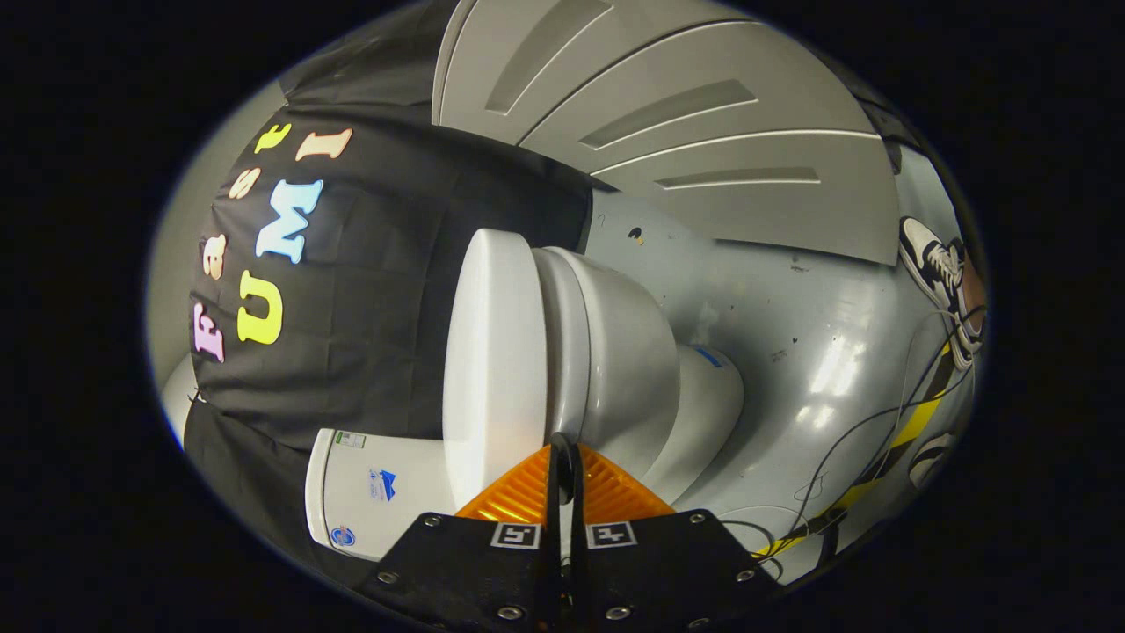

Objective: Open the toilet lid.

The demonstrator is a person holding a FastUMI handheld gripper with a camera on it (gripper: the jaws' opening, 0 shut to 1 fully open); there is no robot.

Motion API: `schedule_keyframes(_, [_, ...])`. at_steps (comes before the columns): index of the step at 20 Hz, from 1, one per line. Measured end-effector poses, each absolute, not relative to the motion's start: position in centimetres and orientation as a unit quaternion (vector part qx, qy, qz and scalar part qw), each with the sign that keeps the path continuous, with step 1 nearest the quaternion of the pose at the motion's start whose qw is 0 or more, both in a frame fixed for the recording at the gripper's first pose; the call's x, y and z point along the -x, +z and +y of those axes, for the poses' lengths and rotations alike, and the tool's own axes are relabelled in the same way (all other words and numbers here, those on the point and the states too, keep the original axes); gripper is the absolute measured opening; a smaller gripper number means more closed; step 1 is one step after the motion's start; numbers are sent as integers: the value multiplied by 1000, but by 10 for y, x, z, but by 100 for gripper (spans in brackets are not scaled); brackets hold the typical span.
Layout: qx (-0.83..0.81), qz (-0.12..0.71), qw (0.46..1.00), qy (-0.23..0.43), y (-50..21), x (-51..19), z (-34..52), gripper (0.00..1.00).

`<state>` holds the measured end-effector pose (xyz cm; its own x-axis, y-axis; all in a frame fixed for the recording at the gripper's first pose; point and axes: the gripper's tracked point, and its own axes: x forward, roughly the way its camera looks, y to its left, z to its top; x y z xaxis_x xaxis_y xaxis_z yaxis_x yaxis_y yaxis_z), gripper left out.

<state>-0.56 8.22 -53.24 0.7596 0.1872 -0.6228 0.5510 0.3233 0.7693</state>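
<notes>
Your gripper (pixel 562 453) has its fingers pressed together, tips at the edge of the closed toilet lid (pixel 492 352).

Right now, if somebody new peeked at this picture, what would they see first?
First, the big white toilet, sitting just beyond the gripper; the whole view is turned sideways. The lid is still down on the seat, and the gripper's fingers are pressed together with their tips right at the lid's edge. Farther off, a sneaker and some cables lie on the shiny grey floor.
</notes>
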Motion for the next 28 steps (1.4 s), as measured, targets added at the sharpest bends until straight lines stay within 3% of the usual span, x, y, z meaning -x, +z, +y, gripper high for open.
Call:
schedule_keyframes(2, [-557,330,751,-129,-532,6,85,0])
schedule_keyframes(13, [-435,366,815,-114,-492,1,86,0])
schedule_keyframes(28, [-277,346,892,-83,-395,-20,121,0])
